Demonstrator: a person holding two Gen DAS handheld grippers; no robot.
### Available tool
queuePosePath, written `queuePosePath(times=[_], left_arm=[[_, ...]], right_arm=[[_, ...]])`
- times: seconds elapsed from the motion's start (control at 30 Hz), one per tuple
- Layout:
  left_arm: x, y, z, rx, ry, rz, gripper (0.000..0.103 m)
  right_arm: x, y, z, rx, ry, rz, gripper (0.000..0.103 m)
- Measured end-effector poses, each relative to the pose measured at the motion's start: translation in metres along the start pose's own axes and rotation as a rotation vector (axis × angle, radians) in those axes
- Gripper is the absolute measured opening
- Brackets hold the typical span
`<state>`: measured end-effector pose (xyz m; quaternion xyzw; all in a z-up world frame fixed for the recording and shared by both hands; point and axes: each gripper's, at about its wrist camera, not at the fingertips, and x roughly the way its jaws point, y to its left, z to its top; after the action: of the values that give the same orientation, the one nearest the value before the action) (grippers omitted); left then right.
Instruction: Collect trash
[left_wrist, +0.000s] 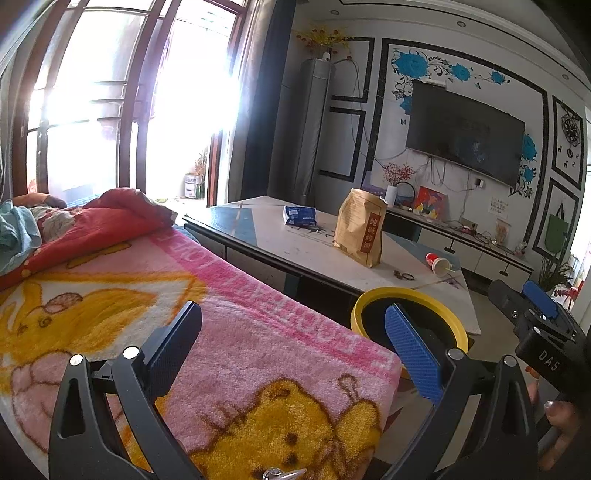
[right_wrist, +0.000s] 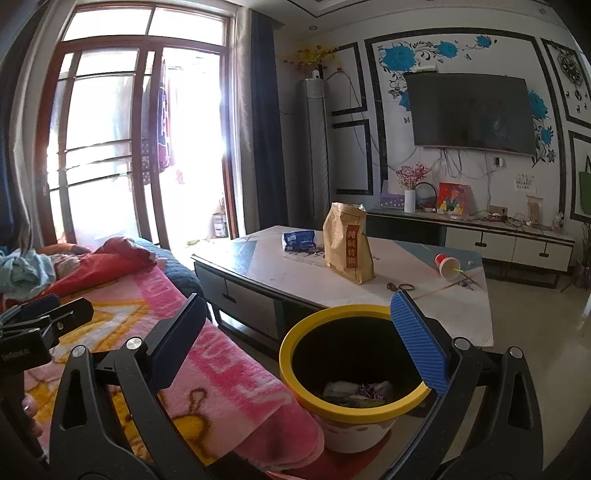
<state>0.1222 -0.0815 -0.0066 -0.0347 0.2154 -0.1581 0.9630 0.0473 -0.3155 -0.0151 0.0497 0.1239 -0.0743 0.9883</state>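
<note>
A yellow-rimmed trash bin (right_wrist: 354, 413) stands on the floor between the sofa and the coffee table (right_wrist: 424, 295); some trash (right_wrist: 358, 392) lies inside. It also shows in the left wrist view (left_wrist: 369, 299). On the table stand a brown paper bag (right_wrist: 347, 242), a blue wrapper (right_wrist: 298, 240) and a tipped red cup (right_wrist: 447, 265); in the left wrist view the bag (left_wrist: 361, 230), wrapper (left_wrist: 300, 215) and cup (left_wrist: 437, 263) also show. My left gripper (left_wrist: 291, 343) is open and empty over the blanket. My right gripper (right_wrist: 295, 332) is open and empty above the bin.
A pink cartoon blanket (left_wrist: 229, 314) and red bedding (left_wrist: 96, 221) cover the sofa at left. Small dark rings (right_wrist: 400, 286) lie on the table. A TV stand (right_wrist: 509, 243) and a wall TV (right_wrist: 469, 110) are behind. A glass door (right_wrist: 118, 147) is at left.
</note>
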Motion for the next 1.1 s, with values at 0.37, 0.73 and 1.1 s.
queuePosePath(times=[0.37,0.73,1.1], left_arm=[[-0.0035,-0.0010,-0.0005,-0.004,-0.003,0.001,0.097],[-0.0054,-0.0034,0.0011,-0.006,-0.003,0.000,0.097],[-0.0042,-0.0097,-0.0004,-0.007,0.002,-0.006,0.097]], right_arm=[[0.0006,-0.0005,-0.0008,0.000,-0.003,-0.004,0.092],[0.0000,-0.0020,-0.0025,0.001,0.002,-0.007,0.092],[0.0009,-0.0053,-0.0025,0.000,0.009,-0.011,0.092]])
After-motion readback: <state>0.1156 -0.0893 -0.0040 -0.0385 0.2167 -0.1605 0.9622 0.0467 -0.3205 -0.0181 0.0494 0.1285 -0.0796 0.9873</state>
